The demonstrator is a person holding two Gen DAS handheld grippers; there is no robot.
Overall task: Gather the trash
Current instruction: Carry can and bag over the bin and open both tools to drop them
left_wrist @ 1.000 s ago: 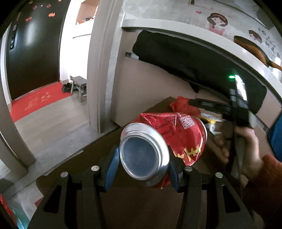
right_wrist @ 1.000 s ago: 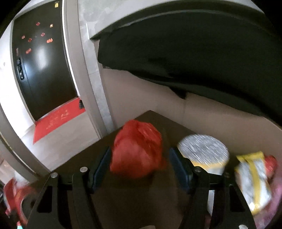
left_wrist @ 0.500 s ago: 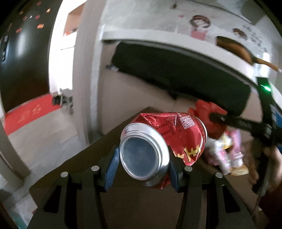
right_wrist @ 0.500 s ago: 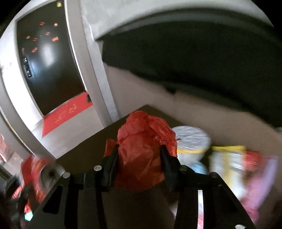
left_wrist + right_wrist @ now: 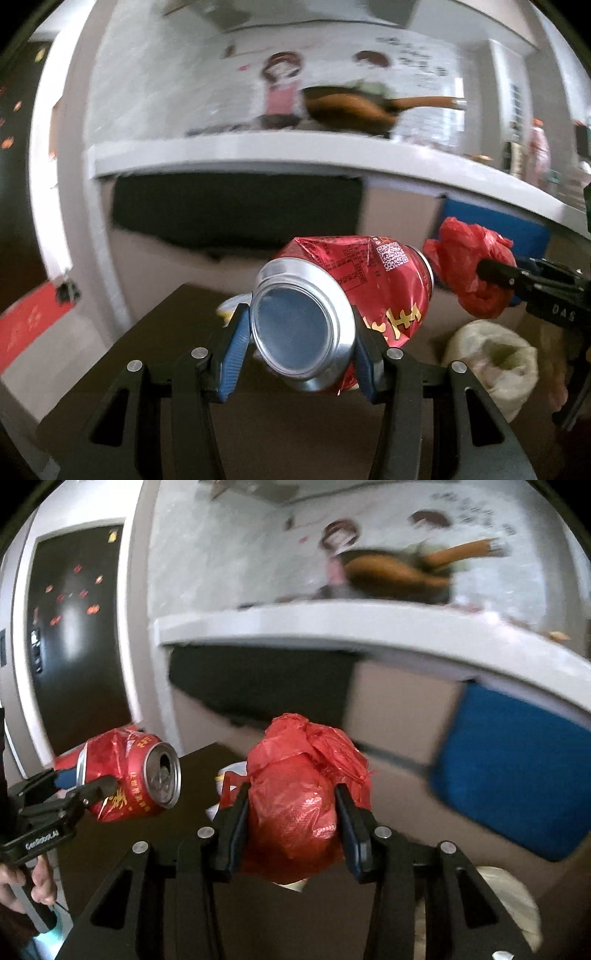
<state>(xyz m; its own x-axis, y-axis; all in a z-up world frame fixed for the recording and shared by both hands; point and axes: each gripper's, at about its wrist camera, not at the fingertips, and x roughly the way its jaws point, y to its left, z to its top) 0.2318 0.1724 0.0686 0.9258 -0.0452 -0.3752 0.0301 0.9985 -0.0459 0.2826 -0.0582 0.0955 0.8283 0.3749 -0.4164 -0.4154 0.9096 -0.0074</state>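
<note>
We see a dark brown tabletop [image 5: 173,373] below both grippers, its far corner pointing toward a beige panel beneath a long pale grey ledge [image 5: 258,151]. Above the ledge, the light wall carries cartoon figure stickers [image 5: 280,85], smeared by motion blur. A black cloth [image 5: 258,679] hangs under the ledge, and a blue panel [image 5: 517,768] sits to its right. In the right wrist view, a dark glossy door [image 5: 74,627] dotted with small red decorations stands at the left; a strip of red floor mat [image 5: 26,328] shows in the left wrist view.

Our left gripper [image 5: 299,343] pinches a dented red aluminium drink can [image 5: 343,295] across its body, held above the table with its base toward the camera. Our right gripper [image 5: 291,812] has just been closing, and its pads now press on a crumpled red plastic bag bundle [image 5: 299,797], also lifted off the surface. The two pieces of trash hang near each other, apart.

A pale translucent plastic bag [image 5: 491,362] lies on the table at the right; its contents are too blurred to name. A white and yellow object behind the can is mostly hidden. A hand [image 5: 22,882] on the left gripper's handle is cut off by the frame edge.
</note>
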